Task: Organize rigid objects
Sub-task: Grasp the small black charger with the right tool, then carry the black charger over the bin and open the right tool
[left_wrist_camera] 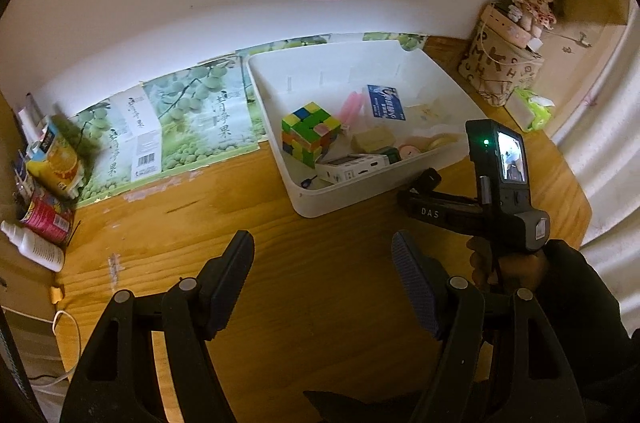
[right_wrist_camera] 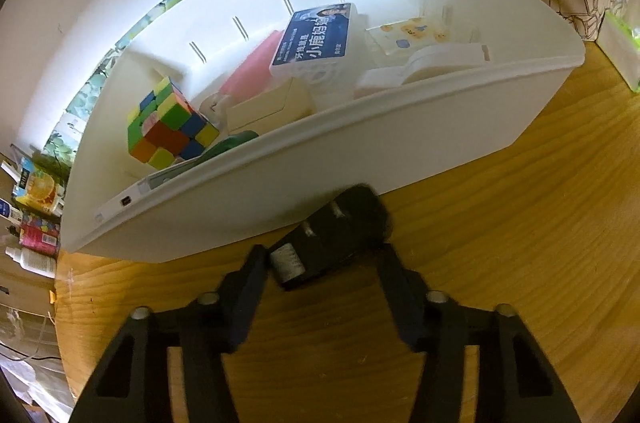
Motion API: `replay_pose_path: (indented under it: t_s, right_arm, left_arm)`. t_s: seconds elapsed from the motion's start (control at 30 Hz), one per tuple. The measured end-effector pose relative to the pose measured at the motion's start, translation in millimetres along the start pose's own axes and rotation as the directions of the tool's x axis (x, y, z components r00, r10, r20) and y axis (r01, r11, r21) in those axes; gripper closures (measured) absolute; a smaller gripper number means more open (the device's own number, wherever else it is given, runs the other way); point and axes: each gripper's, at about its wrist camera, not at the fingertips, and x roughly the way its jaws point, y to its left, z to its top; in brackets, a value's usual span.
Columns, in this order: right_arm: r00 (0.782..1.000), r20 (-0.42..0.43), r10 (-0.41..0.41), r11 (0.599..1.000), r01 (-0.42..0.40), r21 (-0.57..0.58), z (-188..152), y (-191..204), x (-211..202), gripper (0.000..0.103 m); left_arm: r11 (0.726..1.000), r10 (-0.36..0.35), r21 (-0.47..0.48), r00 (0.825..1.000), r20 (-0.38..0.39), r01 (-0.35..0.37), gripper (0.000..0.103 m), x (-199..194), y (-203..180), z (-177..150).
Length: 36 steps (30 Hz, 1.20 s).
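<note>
A white plastic bin stands on the wooden desk and holds a colourful puzzle cube, a blue-labelled box, a pink item, a white charger and other small things. It also shows in the right wrist view, with the cube and the blue-labelled box. My right gripper holds a small black object between its fingers, just in front of the bin wall. It also shows in the left wrist view. My left gripper is open and empty above the desk.
A green-printed carton sheet lies flat left of the bin. Juice boxes and a white bottle stand at the left edge. A lettered pouch with a doll and a tissue pack are at the right.
</note>
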Motion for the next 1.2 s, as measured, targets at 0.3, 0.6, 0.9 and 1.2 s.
replay_pose_path:
  t_s: [0.3, 0.6, 0.9, 1.2]
  right_arm:
    - [1.0, 0.028, -0.012, 0.999, 0.011, 0.037, -10.5, -13.5, -17.5, 0.069]
    - [0.997, 0.068, 0.04, 0.996, -0.045, 0.076, -16.8, -24.4, -29.1, 0.073]
    - [0.992, 0.12, 0.045, 0.997, -0.053, 0.06, -23.4, -28.0, -50.6, 0.077]
    - [0.992, 0.113, 0.046, 0.999, -0.047, 0.008, -26.7, -17.3, -66.0, 0.079]
  left_arm:
    - [0.999, -0.03, 0.036, 1.0, 0.002, 0.03, 0.028, -3.2, -6.0, -2.1]
    - [0.999, -0.029, 0.042, 1.0, 0.007, 0.029, 0.028, -6.2, -5.0, -5.7]
    - [0.997, -0.054, 0.052, 0.999, -0.007, 0.054, 0.028, -3.7, -8.7, -7.2]
    - [0.995, -0.099, 0.018, 0.995, -0.003, 0.099, 0.028, -5.5, -7.6, -10.0]
